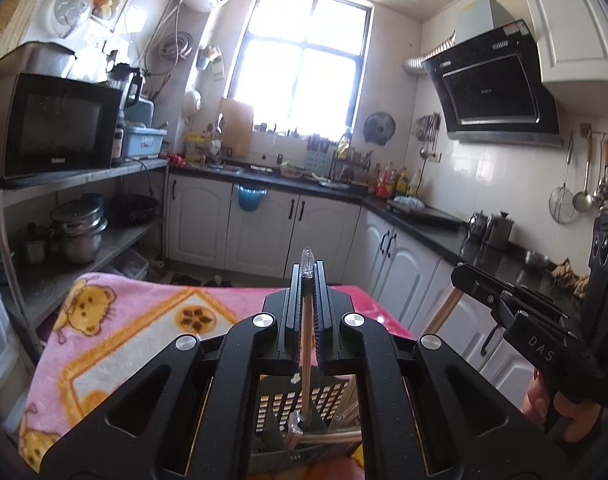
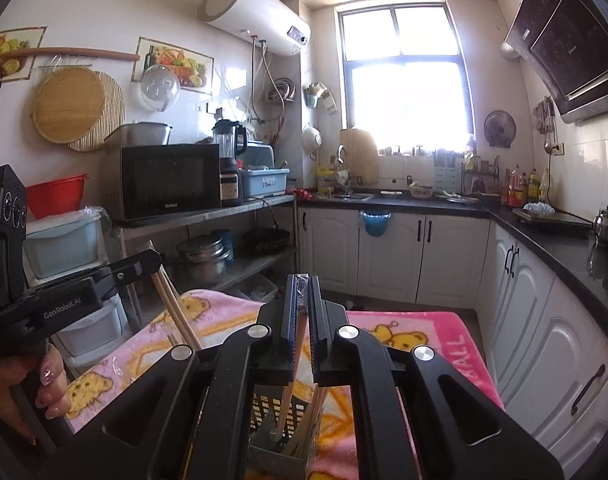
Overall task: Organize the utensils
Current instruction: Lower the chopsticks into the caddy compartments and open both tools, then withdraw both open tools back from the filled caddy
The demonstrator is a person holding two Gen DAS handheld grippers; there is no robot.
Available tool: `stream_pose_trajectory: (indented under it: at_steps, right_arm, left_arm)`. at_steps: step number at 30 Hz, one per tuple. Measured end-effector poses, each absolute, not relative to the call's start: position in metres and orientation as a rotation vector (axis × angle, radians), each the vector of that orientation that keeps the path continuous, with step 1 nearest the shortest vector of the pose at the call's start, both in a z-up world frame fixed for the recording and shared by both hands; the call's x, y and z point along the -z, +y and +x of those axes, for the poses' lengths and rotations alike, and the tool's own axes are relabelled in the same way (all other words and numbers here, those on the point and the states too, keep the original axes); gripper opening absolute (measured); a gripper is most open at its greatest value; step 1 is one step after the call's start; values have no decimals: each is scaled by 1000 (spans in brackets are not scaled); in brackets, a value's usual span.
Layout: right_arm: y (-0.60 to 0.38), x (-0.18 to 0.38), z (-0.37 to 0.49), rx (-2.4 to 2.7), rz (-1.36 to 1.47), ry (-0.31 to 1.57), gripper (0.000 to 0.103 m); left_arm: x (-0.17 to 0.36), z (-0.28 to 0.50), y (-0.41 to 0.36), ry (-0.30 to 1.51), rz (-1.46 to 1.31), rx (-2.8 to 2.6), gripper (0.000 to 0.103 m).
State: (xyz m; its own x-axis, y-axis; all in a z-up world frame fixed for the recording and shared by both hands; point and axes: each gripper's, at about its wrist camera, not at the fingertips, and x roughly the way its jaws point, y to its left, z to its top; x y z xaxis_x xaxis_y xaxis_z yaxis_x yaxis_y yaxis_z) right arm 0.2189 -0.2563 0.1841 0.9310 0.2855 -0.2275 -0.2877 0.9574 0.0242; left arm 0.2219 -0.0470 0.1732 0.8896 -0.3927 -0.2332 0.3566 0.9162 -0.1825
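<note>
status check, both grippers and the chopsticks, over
Left hand-held gripper shut on wrapped chopsticks. Right hand-held gripper shut on another pair. Both above the slotted holder on the pink blanket. Nothing blocking.

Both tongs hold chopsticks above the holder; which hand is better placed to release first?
Probably left: its tongs hold a chopstick whose lower end already sits inside the holder. The right tongs look similar, so the margin is small.

A bright window (image 2: 403, 76) is seen in the far wall, and strong daylight is let in. White cabinets (image 2: 423, 256) are placed under a black worktop (image 2: 543, 232) (it turns along the right wall). A microwave (image 2: 170, 180) is kept on a metal shelf (image 2: 208, 216) at the left, below a white water heater (image 2: 256, 14).
</note>
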Motion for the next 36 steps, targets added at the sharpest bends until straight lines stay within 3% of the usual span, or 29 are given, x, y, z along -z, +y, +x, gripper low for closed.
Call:
stream_pose_trajectory:
  at_steps: [21,30,36]
  right_arm:
    - [-249,-143,243,-304,21,353,6]
    - [-249,-138,239,-290,12,375,18]
    - [-254,-138,233,-282,12,382,26]
  left_arm:
    - [-133,243,-52,406,-110,379,3]
    - [-128,244,-47,439,-138,389,3]
    - [-127,242,-43,454,-159,390,15]
